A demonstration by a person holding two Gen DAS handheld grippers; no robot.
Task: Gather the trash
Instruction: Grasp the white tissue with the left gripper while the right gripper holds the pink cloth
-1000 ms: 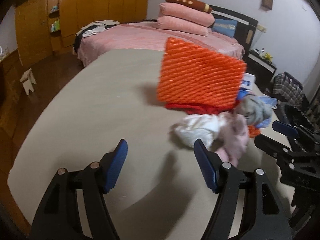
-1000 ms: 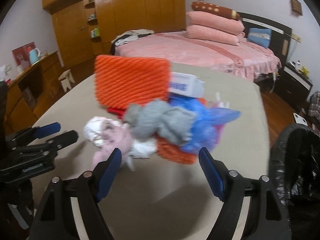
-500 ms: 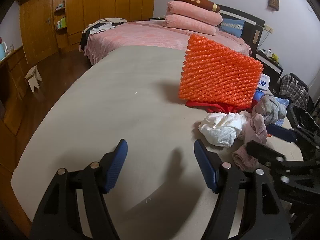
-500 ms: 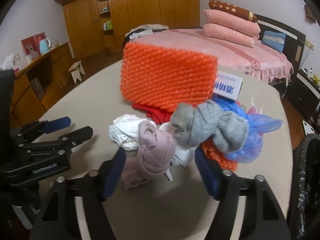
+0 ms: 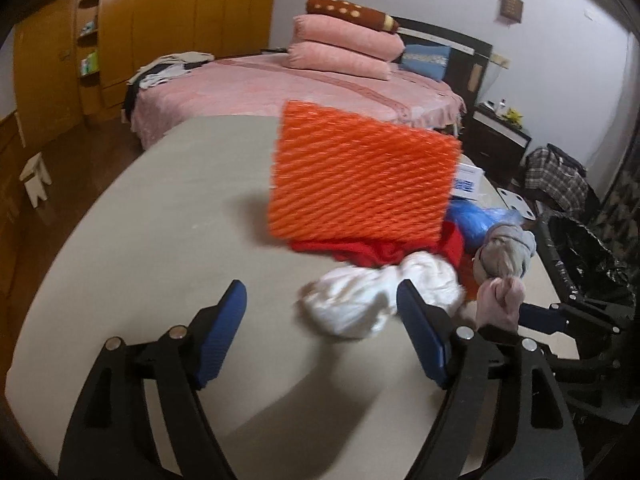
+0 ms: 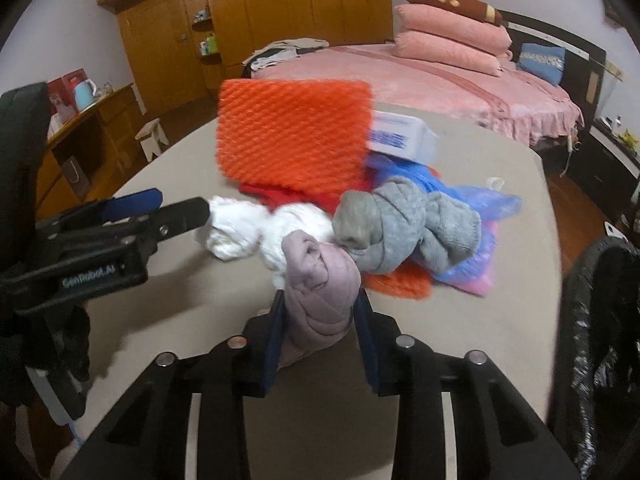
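A pile of trash lies on the beige table (image 5: 160,232): a pink knotted cloth (image 6: 320,288), a white crumpled wad (image 6: 248,228), a grey knotted cloth (image 6: 408,224), an orange foam net sheet (image 6: 292,136), a red cloth (image 5: 360,250), a blue plastic bag (image 6: 476,240) and a white box (image 6: 400,138). My right gripper (image 6: 320,336) is shut on the pink cloth, which also shows in the left wrist view (image 5: 500,302). My left gripper (image 5: 320,332) is open and empty, its right finger close to the white wad (image 5: 376,300).
A bin lined with a black bag (image 6: 600,344) stands off the table's right edge. A pink bed (image 5: 300,84) with pillows lies beyond the table. Wooden wardrobes (image 6: 260,20) and a small stool (image 5: 34,176) are at the left.
My right gripper has closed on the pink cloth. My left gripper has moved closer to the white wad and stays open.
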